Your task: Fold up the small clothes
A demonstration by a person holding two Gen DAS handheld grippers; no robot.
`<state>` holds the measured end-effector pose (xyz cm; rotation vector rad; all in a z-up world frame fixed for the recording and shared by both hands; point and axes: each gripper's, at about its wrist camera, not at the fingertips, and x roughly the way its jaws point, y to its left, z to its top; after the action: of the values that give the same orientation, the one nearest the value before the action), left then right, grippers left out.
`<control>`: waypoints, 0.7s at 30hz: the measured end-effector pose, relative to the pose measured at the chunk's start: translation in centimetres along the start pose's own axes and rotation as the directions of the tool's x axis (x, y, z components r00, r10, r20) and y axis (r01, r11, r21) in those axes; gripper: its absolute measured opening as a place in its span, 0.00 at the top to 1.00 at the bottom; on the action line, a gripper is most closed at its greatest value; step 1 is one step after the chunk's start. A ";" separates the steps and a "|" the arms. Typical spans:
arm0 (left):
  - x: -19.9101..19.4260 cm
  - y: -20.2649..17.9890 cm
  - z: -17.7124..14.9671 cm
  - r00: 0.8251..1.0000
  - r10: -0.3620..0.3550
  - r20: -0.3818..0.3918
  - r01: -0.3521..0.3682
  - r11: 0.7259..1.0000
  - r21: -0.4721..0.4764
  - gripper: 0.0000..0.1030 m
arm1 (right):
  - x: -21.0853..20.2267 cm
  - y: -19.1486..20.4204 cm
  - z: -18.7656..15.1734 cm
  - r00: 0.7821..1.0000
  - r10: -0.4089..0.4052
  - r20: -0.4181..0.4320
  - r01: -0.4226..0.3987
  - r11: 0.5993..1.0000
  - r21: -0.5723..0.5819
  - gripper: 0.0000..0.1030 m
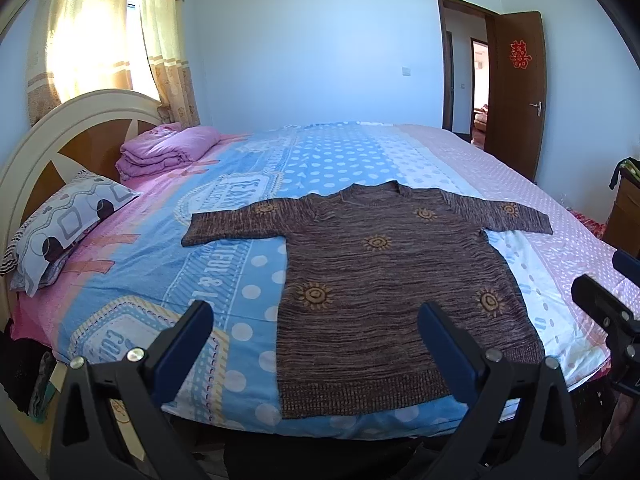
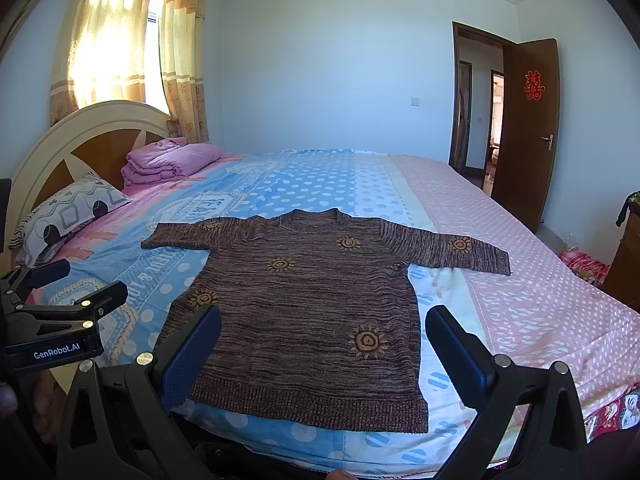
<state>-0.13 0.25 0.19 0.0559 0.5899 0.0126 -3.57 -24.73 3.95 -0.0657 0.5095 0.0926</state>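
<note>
A brown knitted sweater (image 1: 384, 280) with orange sun motifs lies flat on the bed, both sleeves spread out, neck toward the far wall; it also shows in the right wrist view (image 2: 304, 312). My left gripper (image 1: 316, 320) is open and empty, held off the near edge of the bed by the sweater's hem. My right gripper (image 2: 324, 324) is open and empty, also held before the hem. The right gripper shows at the right edge of the left wrist view (image 1: 608, 292), and the left gripper at the left edge of the right wrist view (image 2: 68, 300).
The bed (image 1: 200, 264) has a blue, pink and white patterned sheet. A patterned pillow (image 1: 64, 228) and a folded pink blanket (image 1: 168, 152) lie by the headboard (image 1: 80, 128). An open brown door (image 1: 516, 92) is at the far right. A wooden cabinet (image 1: 624, 216) stands right of the bed.
</note>
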 end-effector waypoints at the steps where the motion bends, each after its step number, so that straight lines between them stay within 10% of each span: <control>1: 0.0 0.0 0.0 1.000 0.003 0.002 -0.003 1.000 0.000 0.00 | 0.0 -0.1 0.0 1.000 0.001 0.000 -0.001 1.000 0.002 0.01; 21: 0.0 0.3 0.2 1.000 0.013 0.011 -0.013 1.000 -0.004 0.00 | 0.2 0.0 -0.1 1.000 0.000 -0.009 0.000 1.000 0.006 0.01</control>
<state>-0.03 0.49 0.41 0.0558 0.5783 0.0263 -3.46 -24.72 3.79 -0.0604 0.5185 0.0910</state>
